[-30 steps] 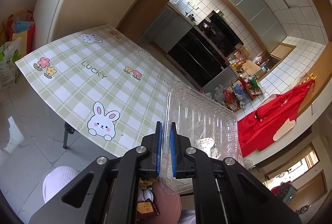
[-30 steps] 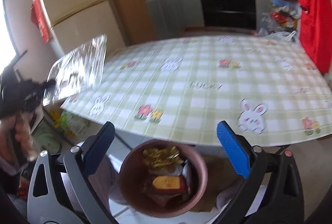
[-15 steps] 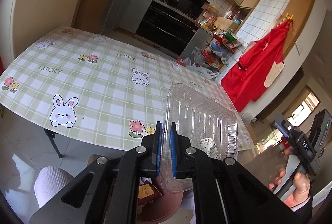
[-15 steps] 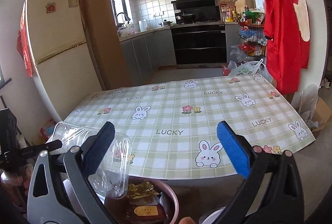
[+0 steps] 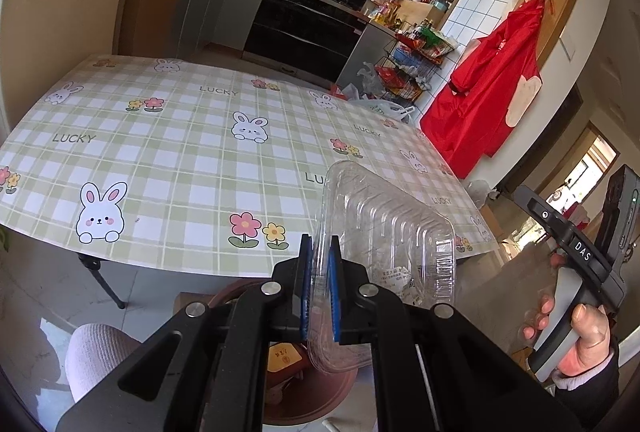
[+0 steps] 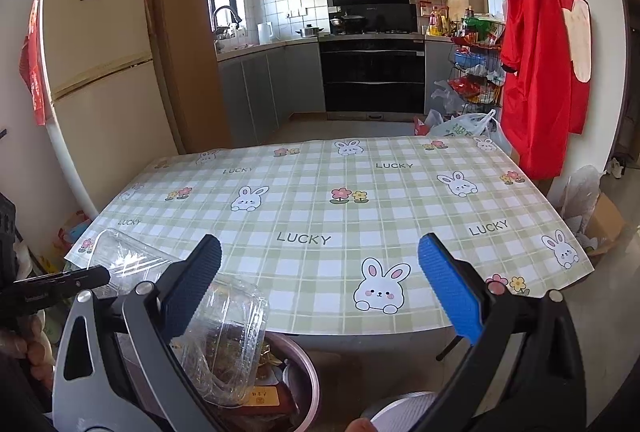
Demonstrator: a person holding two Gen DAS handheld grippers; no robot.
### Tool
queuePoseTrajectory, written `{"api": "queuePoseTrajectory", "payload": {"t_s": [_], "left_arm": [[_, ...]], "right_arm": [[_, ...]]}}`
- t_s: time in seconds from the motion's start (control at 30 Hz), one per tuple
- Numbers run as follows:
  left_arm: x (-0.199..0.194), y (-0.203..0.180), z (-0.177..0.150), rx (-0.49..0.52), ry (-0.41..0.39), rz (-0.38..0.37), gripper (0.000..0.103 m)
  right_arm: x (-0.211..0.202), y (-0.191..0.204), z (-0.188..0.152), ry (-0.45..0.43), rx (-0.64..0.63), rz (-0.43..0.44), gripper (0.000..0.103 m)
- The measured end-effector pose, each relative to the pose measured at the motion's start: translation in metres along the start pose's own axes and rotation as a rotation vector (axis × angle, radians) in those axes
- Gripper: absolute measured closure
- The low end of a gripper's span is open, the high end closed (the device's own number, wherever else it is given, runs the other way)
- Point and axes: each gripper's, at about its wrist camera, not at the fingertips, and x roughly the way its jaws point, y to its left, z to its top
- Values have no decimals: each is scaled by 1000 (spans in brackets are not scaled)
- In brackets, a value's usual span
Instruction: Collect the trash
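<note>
The left gripper (image 5: 320,288) is clamped on the rim of a clear plastic clamshell container (image 5: 384,232), which tilts upward above a brown waste bin (image 5: 320,396). The bin holds wrappers. Beyond lies a green checked tablecloth (image 5: 180,160). At far right, a hand (image 5: 580,336) grips the right gripper's handle (image 5: 576,252).

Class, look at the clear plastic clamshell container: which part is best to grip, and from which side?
Grip the thin flat rim of the clear plastic clamshell container, coming edge-on from its near end, as the left gripper does. The ribbed body is wide and flimsy; the rim slips between narrow jaws.
</note>
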Motion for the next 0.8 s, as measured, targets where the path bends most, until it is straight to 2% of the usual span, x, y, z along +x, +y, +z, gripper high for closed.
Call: {"api": "queuePoseTrajectory", "payload": {"t_s": [0.17,0.23,0.27,0.3,0.37,0.53,0.7,0.8], "left_arm": [[13,0,-7,-22,54,-39,94],[20,1,-11,-27,77,-25,74],[23,5,-13,-43,89,-12,43],[24,10,-15,-69,88,-12,32],[26,18,-16,-95,98,-9,32],[19,25,-13,-80,66,75,17],[-1,10,1,39,-19,183,8],[-14,-2,12,128,-68,240,6]], "right_arm": [[4,-2,-4,12,10,6,6],[4,-2,-5,15,12,13,6],[4,-2,-5,15,12,12,6],[4,-2,-6,17,11,11,6],[4,-1,-6,19,9,10,6],[5,-2,-7,28,18,-4,6],[2,1,0,37,-6,-34,6],[-2,4,6,35,-24,-38,6]]}}
